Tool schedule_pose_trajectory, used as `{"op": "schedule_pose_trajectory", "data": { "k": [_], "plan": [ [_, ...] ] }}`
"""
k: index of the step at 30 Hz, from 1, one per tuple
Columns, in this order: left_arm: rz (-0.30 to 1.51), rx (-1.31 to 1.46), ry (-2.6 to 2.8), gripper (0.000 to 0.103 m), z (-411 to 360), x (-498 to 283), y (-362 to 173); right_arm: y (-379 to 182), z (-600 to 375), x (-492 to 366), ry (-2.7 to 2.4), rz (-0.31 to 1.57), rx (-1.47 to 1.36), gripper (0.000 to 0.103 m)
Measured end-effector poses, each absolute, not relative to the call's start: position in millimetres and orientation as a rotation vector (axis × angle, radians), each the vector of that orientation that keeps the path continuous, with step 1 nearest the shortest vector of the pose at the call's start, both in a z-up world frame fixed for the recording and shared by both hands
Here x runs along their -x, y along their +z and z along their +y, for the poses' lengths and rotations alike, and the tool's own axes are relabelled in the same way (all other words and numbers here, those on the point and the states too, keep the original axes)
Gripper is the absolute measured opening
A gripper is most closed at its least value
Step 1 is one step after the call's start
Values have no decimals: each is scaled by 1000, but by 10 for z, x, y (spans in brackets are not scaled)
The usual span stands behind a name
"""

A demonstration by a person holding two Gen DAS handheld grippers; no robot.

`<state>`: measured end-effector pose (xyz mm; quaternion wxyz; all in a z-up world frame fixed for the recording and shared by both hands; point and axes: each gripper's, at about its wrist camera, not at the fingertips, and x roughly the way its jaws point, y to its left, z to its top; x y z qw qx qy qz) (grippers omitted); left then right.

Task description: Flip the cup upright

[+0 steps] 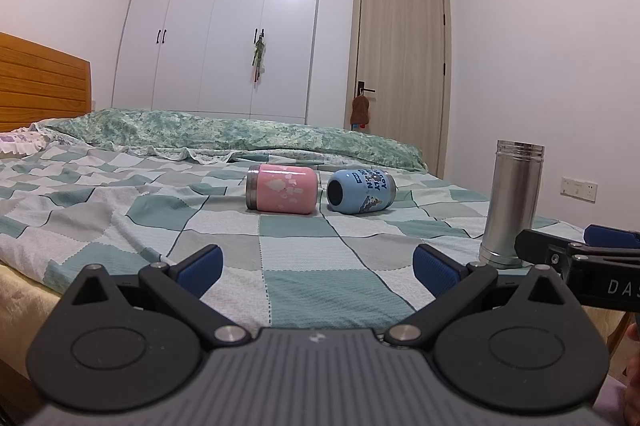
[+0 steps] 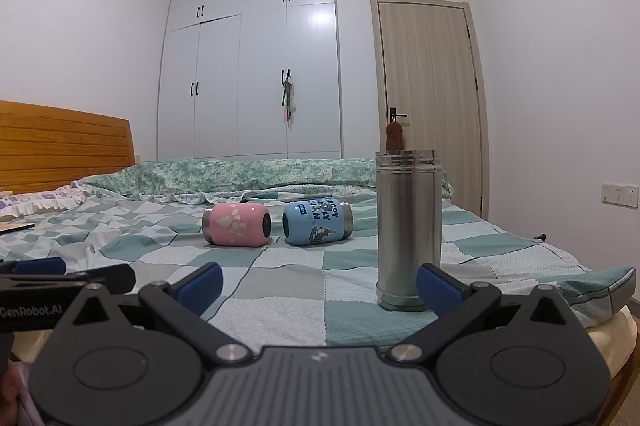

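Observation:
A pink cup (image 1: 282,194) (image 2: 237,225) and a blue printed cup (image 1: 361,191) (image 2: 317,223) lie on their sides, side by side on the checked bed sheet (image 1: 304,282). A tall steel cup (image 1: 512,204) (image 2: 409,230) stands upright near the bed's front right. My left gripper (image 1: 318,268) is open and empty, well short of the lying cups. My right gripper (image 2: 318,284) is open and empty; the steel cup stands just beyond its right finger (image 2: 440,288). Each gripper shows at the edge of the other's view.
A green folded quilt (image 1: 240,134) lies across the far side of the bed. A wooden headboard (image 1: 40,82) is at the left. A white wardrobe (image 1: 224,26) and a wooden door (image 1: 400,66) stand behind. The bed's corner (image 2: 608,290) is at the right.

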<state>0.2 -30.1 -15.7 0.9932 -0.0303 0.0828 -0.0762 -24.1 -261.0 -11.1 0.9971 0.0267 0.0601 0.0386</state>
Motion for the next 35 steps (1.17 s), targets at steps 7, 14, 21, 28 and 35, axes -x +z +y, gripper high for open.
{"op": "schedule_pose_trajectory", "data": {
  "k": [7, 14, 21, 28, 35],
  "plan": [
    [166, 61, -153, 103, -299, 0, -157, -112, -2609, 242, 77, 120, -53, 103],
    [164, 61, -153, 103, -301, 2, -156, -113, -2607, 241, 77, 120, -53, 103],
    [162, 62, -152, 103, -300, 12, -152, -115, -2605, 239, 77, 120, -52, 103],
    [157, 59, -152, 103, -300, 28, -148, -115, -2606, 241, 77, 121, -52, 103],
    [154, 57, -155, 103, -298, 36, -150, -115, -2605, 242, 77, 121, -52, 103]
  ]
}}
